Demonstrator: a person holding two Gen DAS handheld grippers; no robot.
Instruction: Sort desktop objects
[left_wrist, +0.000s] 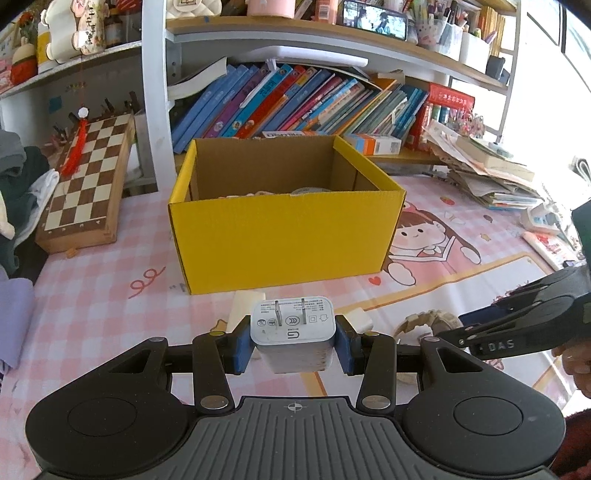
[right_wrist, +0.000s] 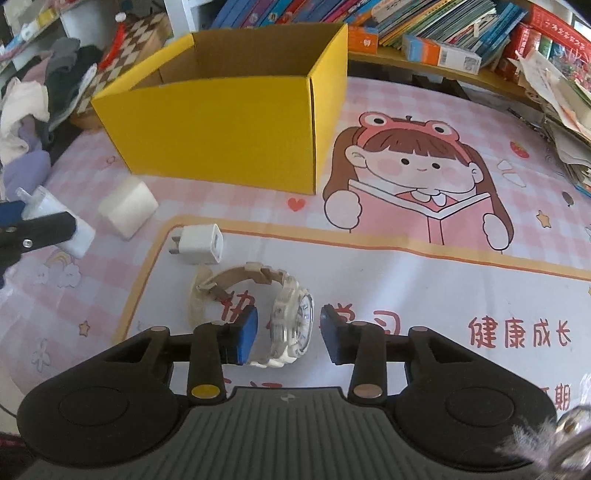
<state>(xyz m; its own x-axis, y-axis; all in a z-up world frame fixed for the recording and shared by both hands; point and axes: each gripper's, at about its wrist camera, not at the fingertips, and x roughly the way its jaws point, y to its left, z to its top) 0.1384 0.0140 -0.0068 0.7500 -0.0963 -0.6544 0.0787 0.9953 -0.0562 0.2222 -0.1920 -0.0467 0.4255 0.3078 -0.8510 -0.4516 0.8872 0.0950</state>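
- Our left gripper (left_wrist: 293, 341) pinches a white charger (left_wrist: 293, 330) between its blue pads, raised before the yellow box (left_wrist: 280, 236).
- Our right gripper (right_wrist: 289, 338) stands spread around the pale watch (right_wrist: 286, 325) lying on the mat (right_wrist: 424, 295), pads not pressing it.

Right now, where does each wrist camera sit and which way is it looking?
Left wrist: on the left gripper, looking forward and down over its jaws, shut on a white charger, toward the yellow box; the right gripper and part of a hand show at right.
Right wrist: on the right gripper, tilted steeply down at the mat; a watch stands between its open jaws, untouched.
Shared: yellow box, charger, watch, the pink cartoon mat.
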